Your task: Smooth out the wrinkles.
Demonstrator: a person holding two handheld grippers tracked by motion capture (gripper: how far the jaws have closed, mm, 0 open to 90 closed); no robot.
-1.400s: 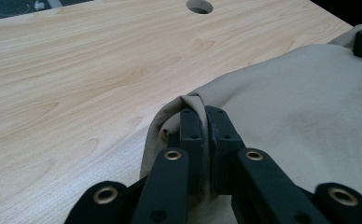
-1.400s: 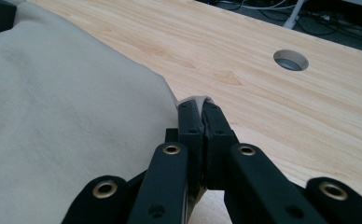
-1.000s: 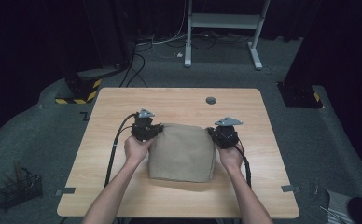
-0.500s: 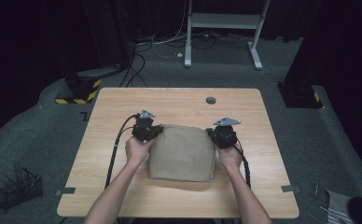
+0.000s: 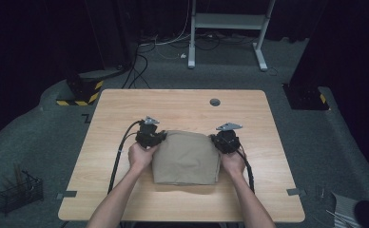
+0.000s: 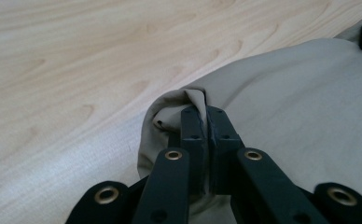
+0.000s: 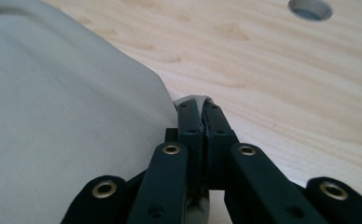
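Note:
A folded beige cloth (image 5: 186,157) lies on the wooden table (image 5: 182,107), between the person's two hands. My left gripper (image 5: 160,137) is shut on the cloth's far left corner; in the left gripper view the black jaws pinch a bunched fold of the cloth (image 6: 281,98) at the gripper (image 6: 206,112). At the far right corner my right gripper (image 5: 217,137) is shut too, and the right gripper view has the gripper (image 7: 200,105) with a thin edge of the cloth (image 7: 62,116) squeezed between its jaws.
A round grey grommet hole (image 5: 215,101) sits in the table near its far edge, also in the right gripper view as the hole (image 7: 310,8). A black wire basket (image 5: 19,191) stands on the floor at the left. Cables trail from both grippers toward the person.

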